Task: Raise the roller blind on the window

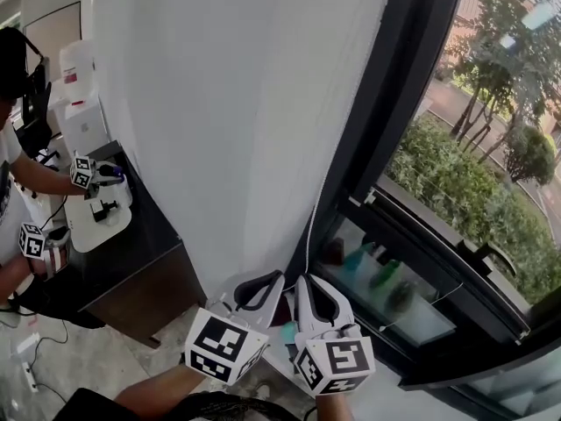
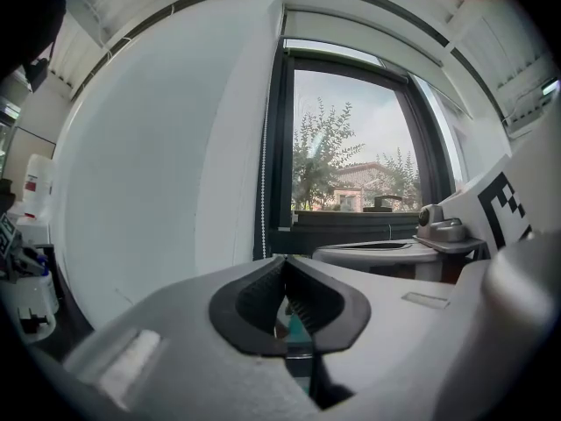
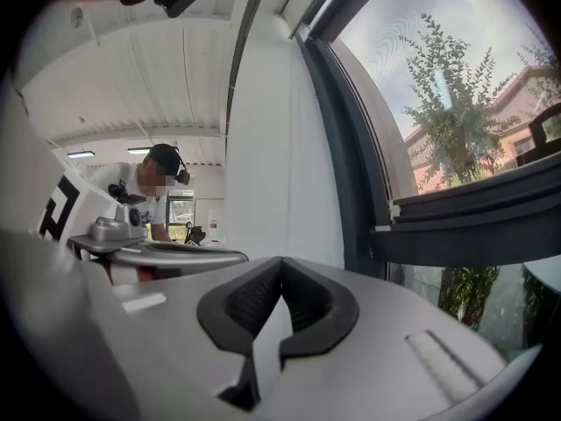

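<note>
Four grey two-jaw grippers with marker cubes are counted: left gripper [image 2: 283, 268], right gripper [image 3: 280, 268], two further grippers [image 1: 98, 175]. One white bead cord [image 2: 264, 191] and one dark-framed glass window [image 2: 351, 147] are counted.

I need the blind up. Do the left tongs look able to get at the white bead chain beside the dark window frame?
Probably yes: the white bead chain hangs just ahead of the shut left tongs, nothing in between.

I see the white blind [image 2: 351, 35] rolled almost fully up at the top of the dark-framed window [image 2: 351, 147], the glass uncovered below. Its white bead chain [image 2: 264, 182] hangs straight down the window's left edge.
</note>
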